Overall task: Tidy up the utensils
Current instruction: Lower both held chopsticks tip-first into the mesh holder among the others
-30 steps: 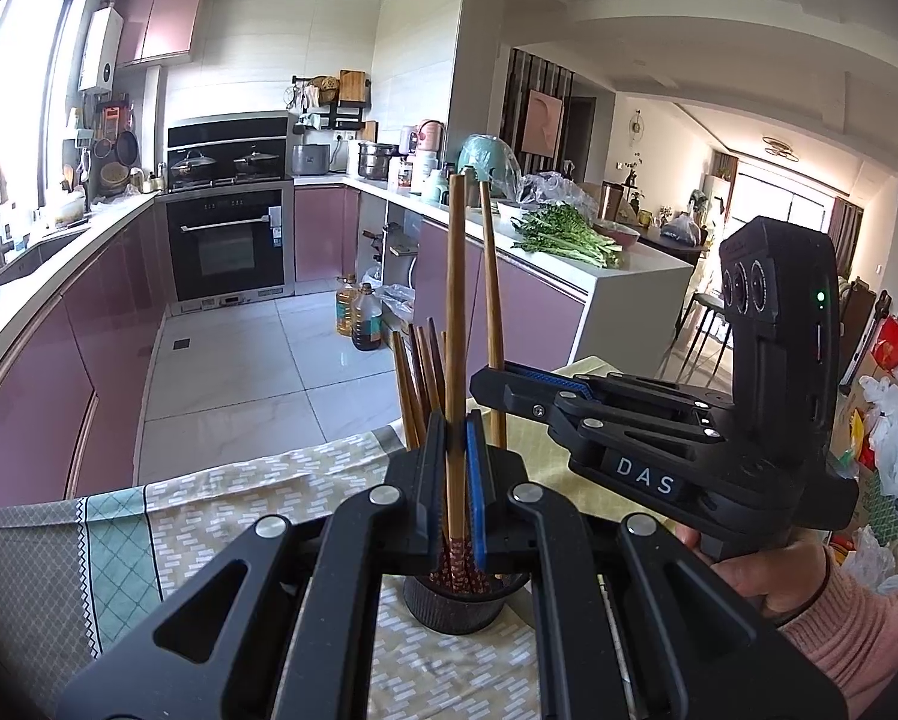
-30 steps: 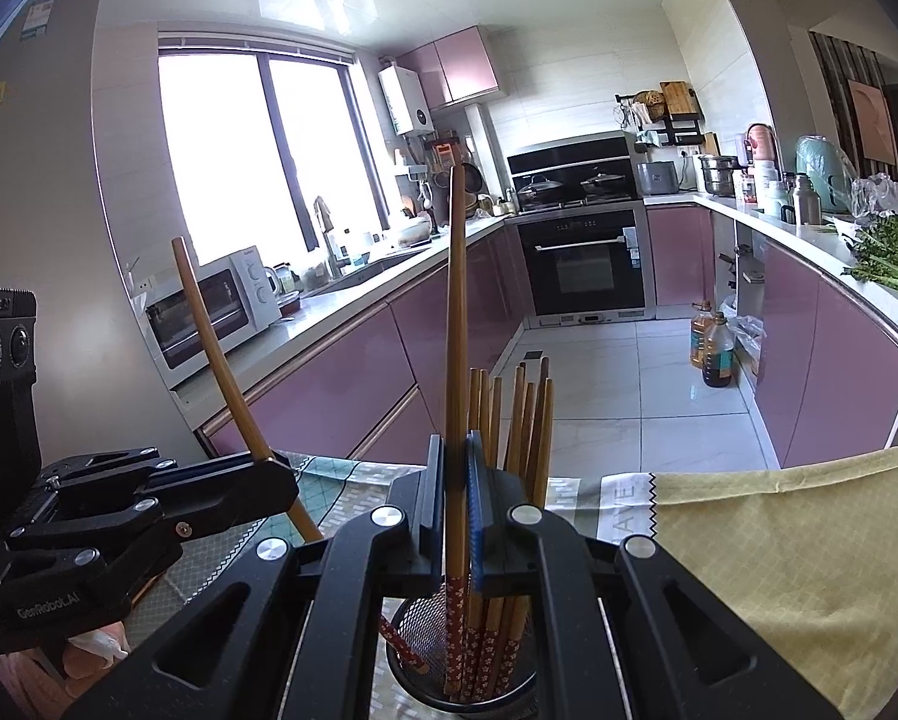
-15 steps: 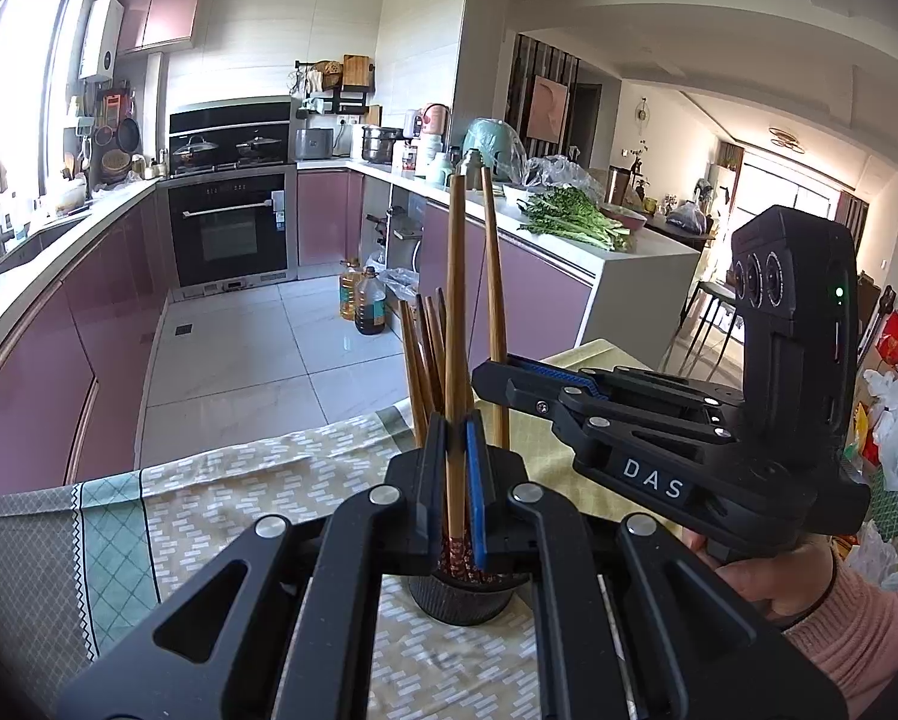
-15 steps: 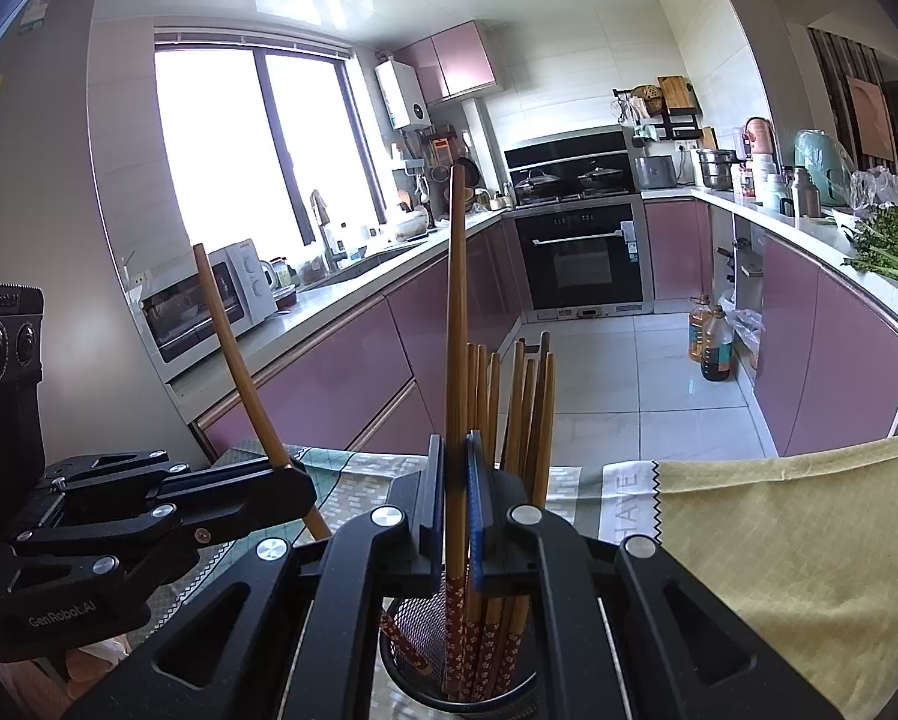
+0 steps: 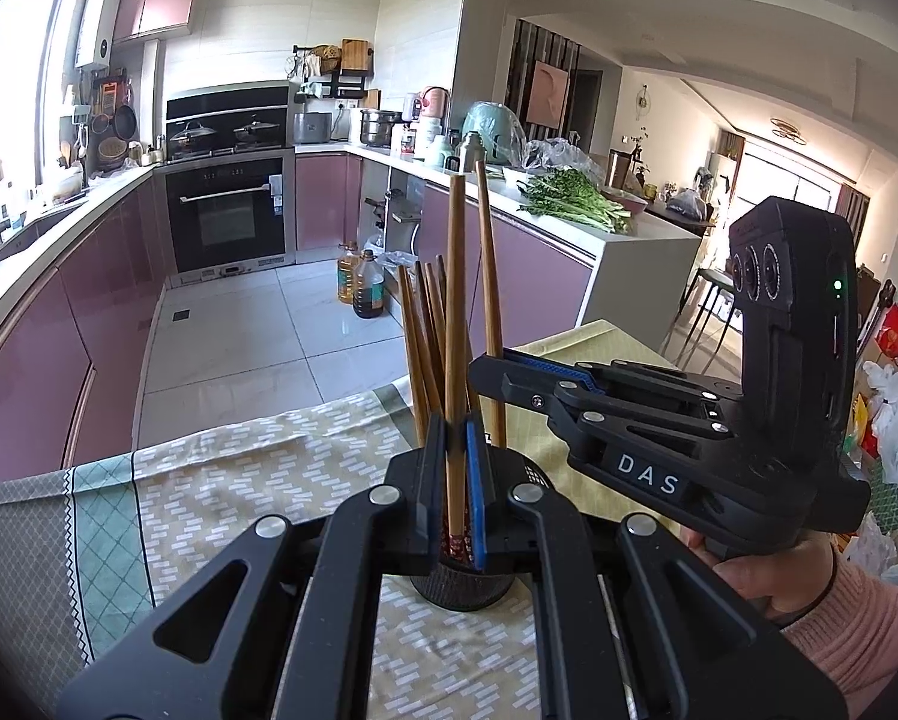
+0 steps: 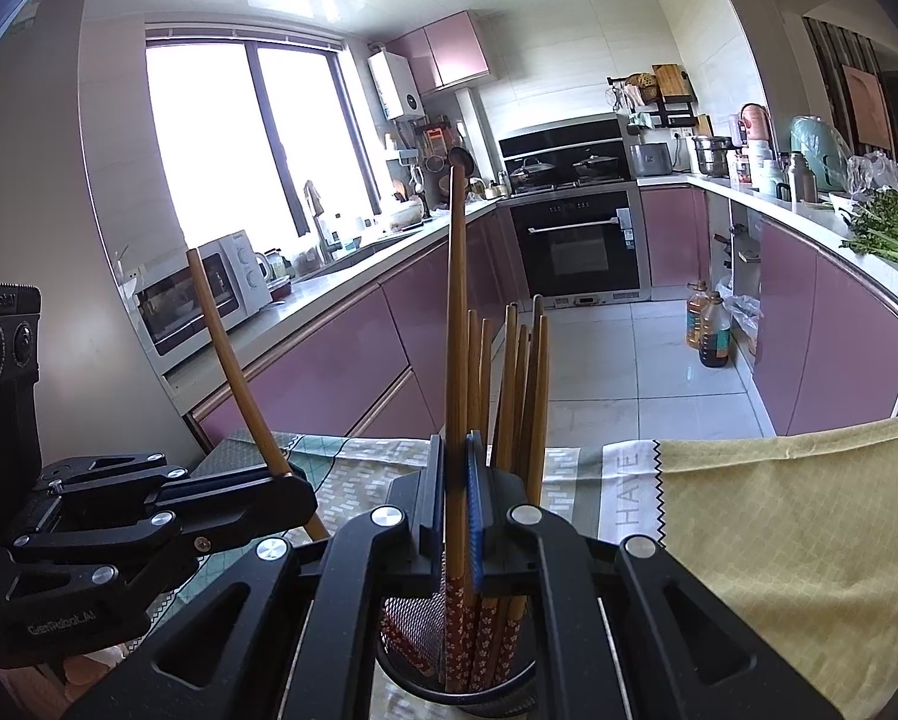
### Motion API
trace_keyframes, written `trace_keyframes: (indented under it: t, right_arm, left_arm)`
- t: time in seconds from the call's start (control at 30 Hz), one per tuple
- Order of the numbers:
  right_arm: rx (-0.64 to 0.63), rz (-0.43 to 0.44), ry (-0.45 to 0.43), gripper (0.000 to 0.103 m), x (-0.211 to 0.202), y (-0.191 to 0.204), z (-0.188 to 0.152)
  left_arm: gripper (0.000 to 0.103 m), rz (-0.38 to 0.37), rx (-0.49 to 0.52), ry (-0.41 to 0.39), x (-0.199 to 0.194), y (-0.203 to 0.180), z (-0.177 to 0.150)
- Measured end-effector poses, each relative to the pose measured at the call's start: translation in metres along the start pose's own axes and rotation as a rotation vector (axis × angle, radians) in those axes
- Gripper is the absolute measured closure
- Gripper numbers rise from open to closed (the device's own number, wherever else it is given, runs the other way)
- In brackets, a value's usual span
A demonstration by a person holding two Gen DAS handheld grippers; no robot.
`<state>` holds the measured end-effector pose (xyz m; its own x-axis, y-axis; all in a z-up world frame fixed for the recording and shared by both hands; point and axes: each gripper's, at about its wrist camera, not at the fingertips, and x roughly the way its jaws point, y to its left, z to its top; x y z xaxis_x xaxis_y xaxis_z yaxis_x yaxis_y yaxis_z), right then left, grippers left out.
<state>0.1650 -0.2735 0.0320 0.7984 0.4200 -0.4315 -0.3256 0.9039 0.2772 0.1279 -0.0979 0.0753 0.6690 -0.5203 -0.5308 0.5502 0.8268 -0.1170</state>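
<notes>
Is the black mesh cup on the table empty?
No, the black mesh cup holds a bunch of brown wooden chopsticks with red patterned tips, standing upright inside it.

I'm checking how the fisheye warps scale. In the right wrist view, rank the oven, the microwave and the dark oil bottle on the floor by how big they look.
1. oven
2. microwave, looks close to the oven, but it is nearer the camera, so unsure
3. dark oil bottle, clearly smallest

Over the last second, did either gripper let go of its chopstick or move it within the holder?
No visible change. The left gripper stays shut on one chopstick, the right gripper on another chopstick, both standing with their patterned ends in the black mesh holder among the other chopsticks; only the views shifted slightly.
</notes>
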Motion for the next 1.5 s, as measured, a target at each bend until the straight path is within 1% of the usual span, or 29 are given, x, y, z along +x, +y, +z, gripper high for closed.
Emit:
trace_keyframes:
  t: [0.73, 1.13, 1.5]
  right_arm:
    - [0.003, -0.002, 0.030, 0.097, 0.009, -0.001, -0.013]
    - [0.007, 0.000, 0.056, 0.097, 0.014, 0.000, -0.020]
    - [0.018, -0.002, 0.078, 0.097, 0.019, -0.003, -0.021]
  left_arm:
    - [0.096, -0.004, -0.001, 0.047, 0.017, 0.007, -0.016]
    - [0.096, -0.002, -0.002, 0.049, 0.019, 0.007, -0.017]
    - [0.095, 0.025, -0.006, 0.063, 0.037, 0.012, -0.012]
